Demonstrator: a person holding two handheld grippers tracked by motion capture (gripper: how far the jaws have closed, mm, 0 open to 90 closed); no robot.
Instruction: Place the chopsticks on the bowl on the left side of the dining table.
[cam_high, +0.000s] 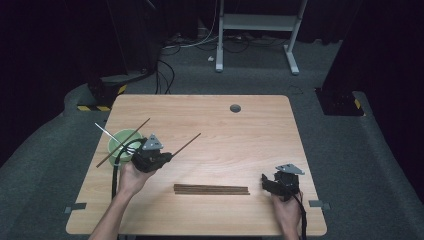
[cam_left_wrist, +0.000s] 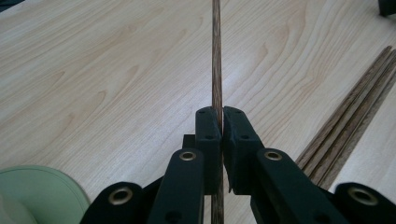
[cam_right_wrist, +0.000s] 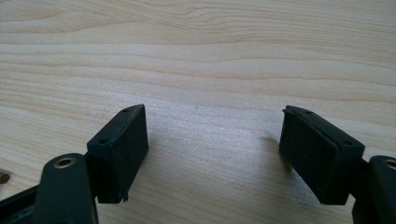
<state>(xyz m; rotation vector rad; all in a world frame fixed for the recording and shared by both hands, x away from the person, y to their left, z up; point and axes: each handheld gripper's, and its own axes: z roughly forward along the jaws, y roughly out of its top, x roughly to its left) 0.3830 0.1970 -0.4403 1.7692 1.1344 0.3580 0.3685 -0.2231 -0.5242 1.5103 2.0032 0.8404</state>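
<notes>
My left gripper (cam_high: 169, 156) is shut on a dark wooden chopstick (cam_high: 186, 144), which sticks out up and to the right above the table. In the left gripper view the chopstick (cam_left_wrist: 216, 56) runs straight ahead, pinched between the pads of the left gripper (cam_left_wrist: 222, 114). A bundle of chopsticks (cam_high: 211, 189) lies flat near the front middle of the table; the bundle (cam_left_wrist: 355, 116) also lies at the right in the left gripper view. A green bowl (cam_high: 120, 145) at the left holds another chopstick (cam_high: 123, 142) and a thin metal utensil (cam_high: 107, 133). My right gripper (cam_high: 265, 181) rests open at the front right, and nothing lies between the jaws of the right gripper (cam_right_wrist: 215, 140).
The wooden table (cam_high: 240, 135) has a round cable hole (cam_high: 235, 108) near its far edge. Beyond it stand a white metal frame (cam_high: 257, 30) and cables on the grey floor. The green bowl's rim (cam_left_wrist: 42, 191) lies close beside my left gripper.
</notes>
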